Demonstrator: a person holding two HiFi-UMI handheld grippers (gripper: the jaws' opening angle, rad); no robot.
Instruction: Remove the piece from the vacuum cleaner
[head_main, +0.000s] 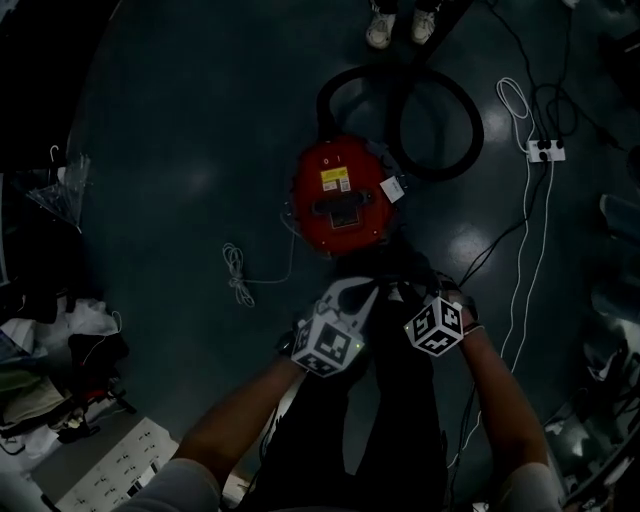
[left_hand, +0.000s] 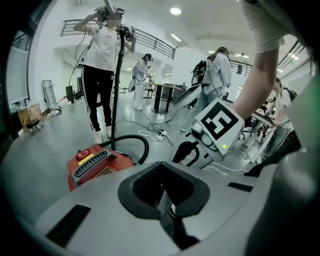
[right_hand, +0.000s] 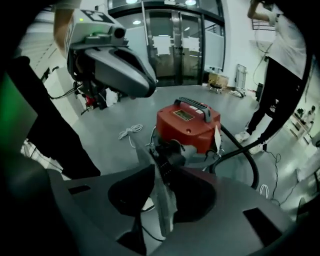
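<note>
A red canister vacuum cleaner (head_main: 340, 195) stands on the dark floor, with its black hose (head_main: 440, 120) looped behind it. In the head view both grippers hover just in front of it, pointing at its near side. My left gripper (head_main: 362, 297) is shut with nothing in it; in its own view (left_hand: 165, 197) the vacuum (left_hand: 95, 165) lies to the left. My right gripper (right_hand: 150, 160) stands slightly open with nothing between its fingers, and points at a dark fitting (right_hand: 172, 150) on the vacuum's near side. A white tag (right_hand: 216, 137) hangs beside that fitting.
A coiled white cord (head_main: 238, 275) lies on the floor left of the vacuum. A power strip (head_main: 546, 150) and cables lie at the right. A person's shoes (head_main: 400, 25) stand beyond the hose. Clutter (head_main: 50, 350) fills the left edge. Other people stand further off.
</note>
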